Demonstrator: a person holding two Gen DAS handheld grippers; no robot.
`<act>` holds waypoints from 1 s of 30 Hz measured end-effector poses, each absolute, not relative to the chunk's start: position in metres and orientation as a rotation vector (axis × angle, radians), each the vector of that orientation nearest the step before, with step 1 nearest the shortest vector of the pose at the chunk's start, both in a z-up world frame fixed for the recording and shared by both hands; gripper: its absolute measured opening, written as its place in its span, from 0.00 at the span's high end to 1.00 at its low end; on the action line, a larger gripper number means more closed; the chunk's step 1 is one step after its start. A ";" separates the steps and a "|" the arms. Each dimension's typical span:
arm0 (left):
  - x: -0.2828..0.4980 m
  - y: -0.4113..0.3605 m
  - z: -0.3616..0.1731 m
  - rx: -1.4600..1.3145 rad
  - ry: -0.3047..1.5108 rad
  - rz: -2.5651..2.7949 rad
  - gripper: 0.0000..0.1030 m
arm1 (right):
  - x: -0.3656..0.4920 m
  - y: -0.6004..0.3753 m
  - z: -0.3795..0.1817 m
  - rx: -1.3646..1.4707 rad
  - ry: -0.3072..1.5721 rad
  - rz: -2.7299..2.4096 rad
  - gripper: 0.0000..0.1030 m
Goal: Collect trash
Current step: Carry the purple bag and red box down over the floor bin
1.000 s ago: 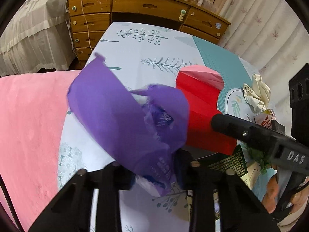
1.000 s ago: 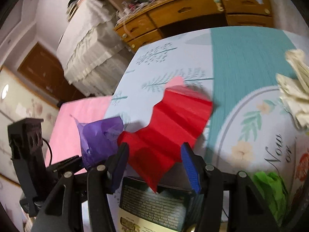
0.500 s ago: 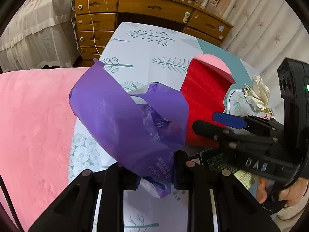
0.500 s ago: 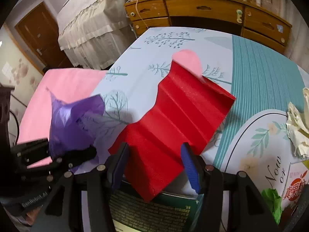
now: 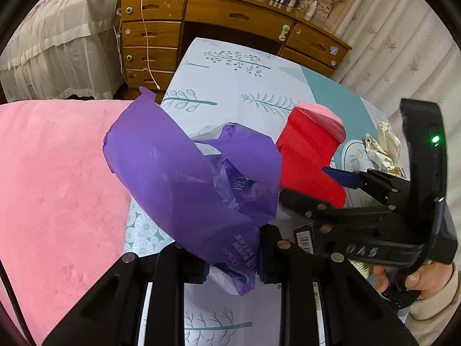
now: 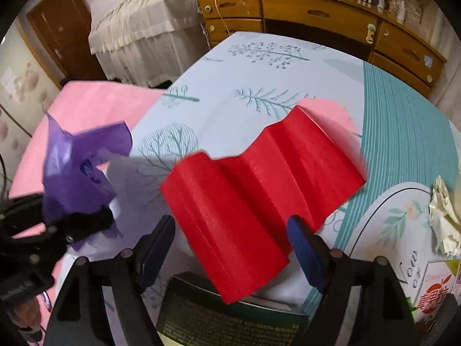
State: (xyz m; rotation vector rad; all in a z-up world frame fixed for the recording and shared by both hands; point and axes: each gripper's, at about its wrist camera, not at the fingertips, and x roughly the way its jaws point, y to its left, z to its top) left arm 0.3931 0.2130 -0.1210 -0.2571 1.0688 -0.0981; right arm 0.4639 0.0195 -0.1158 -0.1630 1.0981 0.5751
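Note:
My left gripper [image 5: 232,265] is shut on a crumpled purple plastic bag [image 5: 187,178], held up over the patterned tablecloth [image 5: 247,86]. In the right wrist view the bag [image 6: 75,178] and the left gripper [image 6: 72,225] sit at the left. A pleated red paper sheet [image 6: 259,196] lies partly on a dark green box [image 6: 224,317]. My right gripper [image 6: 230,230] straddles the sheet's near end, its jaws opening, the blue pads apart from the paper. From the left wrist view the right gripper [image 5: 317,187] reaches in from the right over the red paper [image 5: 308,155], a hand on its handle.
Crumpled white paper [image 6: 443,219] and a juice carton [image 6: 435,294] lie at the table's right. A pink blanket [image 5: 57,187] borders the table on the left. Behind stand a wooden dresser [image 5: 230,14], a white-skirted bed [image 6: 138,28] and a curtain [image 5: 403,43].
The right gripper's jaws have spread wider around the red paper, and it has rolled and drawn closer to the left gripper. The left gripper still holds the purple bag, shifted a little.

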 end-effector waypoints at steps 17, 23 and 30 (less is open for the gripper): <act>0.320 0.162 -0.060 -0.146 0.984 -0.163 0.79 | 0.357 -0.036 -0.010 -0.093 0.736 0.564 0.85; 0.251 0.129 -0.029 -0.079 0.944 -0.211 0.79 | 0.272 -0.063 0.024 -0.076 0.674 0.607 0.85; 0.161 0.106 -0.011 -0.033 0.910 -0.236 0.79 | 0.173 -0.090 0.034 -0.070 0.636 0.615 0.85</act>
